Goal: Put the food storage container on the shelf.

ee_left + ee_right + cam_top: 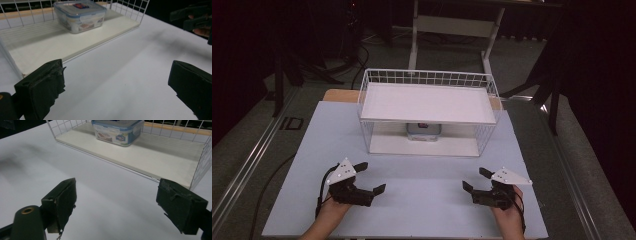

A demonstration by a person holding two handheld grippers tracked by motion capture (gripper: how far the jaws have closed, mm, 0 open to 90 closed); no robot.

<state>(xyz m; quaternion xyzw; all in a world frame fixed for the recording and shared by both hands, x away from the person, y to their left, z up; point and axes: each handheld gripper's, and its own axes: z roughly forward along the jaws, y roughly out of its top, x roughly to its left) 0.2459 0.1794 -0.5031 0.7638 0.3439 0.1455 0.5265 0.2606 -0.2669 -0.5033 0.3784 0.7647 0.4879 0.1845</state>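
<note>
both grippers [371,176] [476,179] agape before rack [428,146]

High view: fixed above the person's edge of the table [412,200], facing forward and down; takes in the whole top, the white wire rack [428,111] mid-table, and dark floor beyond. Left gripper view: low, close over the table surface, looking past its own black fingers [41,90] toward the rack's lower shelf from its left front, the other gripper [197,20] at the top right edge. Right gripper view: equally low and near, looking between its fingers [61,200] toward the same shelf from the right front. All three share the lower shelf and the clear lidded box [424,131] [80,15] [117,131] on it.
</note>
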